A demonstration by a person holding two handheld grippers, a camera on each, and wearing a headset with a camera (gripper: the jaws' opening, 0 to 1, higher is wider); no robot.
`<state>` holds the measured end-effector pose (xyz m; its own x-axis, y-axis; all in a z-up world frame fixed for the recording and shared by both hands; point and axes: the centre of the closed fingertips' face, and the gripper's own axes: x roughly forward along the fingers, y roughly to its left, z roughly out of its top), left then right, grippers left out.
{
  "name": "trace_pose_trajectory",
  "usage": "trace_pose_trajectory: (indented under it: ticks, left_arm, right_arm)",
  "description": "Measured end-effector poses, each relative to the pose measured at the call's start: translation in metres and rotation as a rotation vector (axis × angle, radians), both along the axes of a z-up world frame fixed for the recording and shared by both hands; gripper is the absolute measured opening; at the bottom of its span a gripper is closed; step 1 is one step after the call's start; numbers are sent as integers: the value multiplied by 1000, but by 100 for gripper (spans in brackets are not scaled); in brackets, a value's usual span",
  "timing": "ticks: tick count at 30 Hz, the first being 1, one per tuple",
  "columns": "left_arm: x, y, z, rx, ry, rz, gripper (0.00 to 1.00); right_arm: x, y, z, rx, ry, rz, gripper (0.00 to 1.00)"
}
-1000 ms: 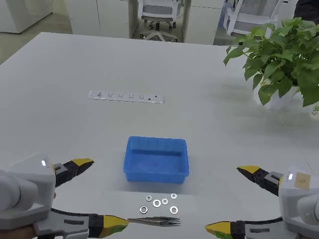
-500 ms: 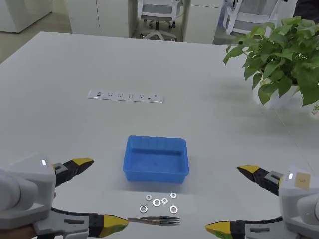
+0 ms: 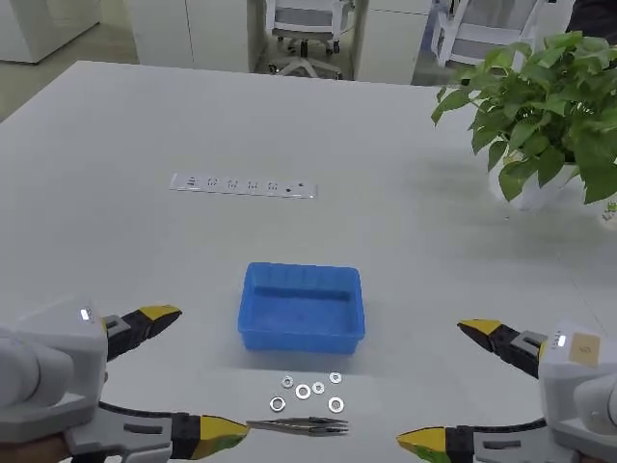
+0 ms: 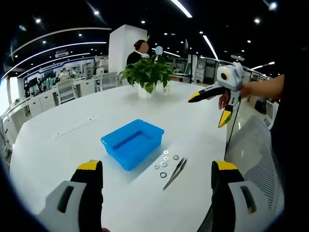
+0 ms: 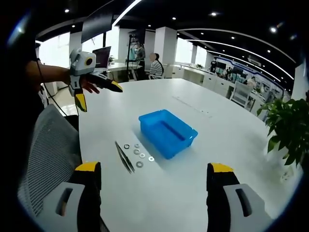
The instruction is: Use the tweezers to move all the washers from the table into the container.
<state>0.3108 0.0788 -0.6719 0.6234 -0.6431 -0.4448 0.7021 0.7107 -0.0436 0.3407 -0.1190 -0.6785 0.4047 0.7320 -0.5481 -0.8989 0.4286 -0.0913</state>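
Observation:
A blue container [image 3: 302,308] stands on the white table, also in the left gripper view [image 4: 133,141] and the right gripper view [image 5: 167,131]. Several small steel washers [image 3: 308,391] lie just in front of it, with metal tweezers [image 3: 299,425] lying flat nearer the table's front edge. The washers [image 4: 165,163] and tweezers [image 4: 175,172] sit between the two grippers. My left gripper [image 3: 178,381] stands open at the lower left, my right gripper [image 3: 461,386] open at the lower right. Neither holds anything.
A white power strip [image 3: 243,187] lies beyond the container. A potted plant [image 3: 543,111] stands at the table's far right. Office chairs [image 3: 308,29] stand behind the table, and a grey mesh chair [image 5: 46,154] is by the near edge.

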Motion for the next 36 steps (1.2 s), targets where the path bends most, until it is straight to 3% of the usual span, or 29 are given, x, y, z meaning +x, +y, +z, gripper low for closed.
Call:
trace_pose_trajectory:
  ticks: [23, 36]
  left_arm:
    - [0, 2, 0, 7, -5, -8, 99]
    - [6, 0, -3, 38, -6, -47, 98]
  right_arm:
    - [1, 1, 2, -2, -10, 9, 91]
    - [4, 4, 2, -17, -23, 39, 88]
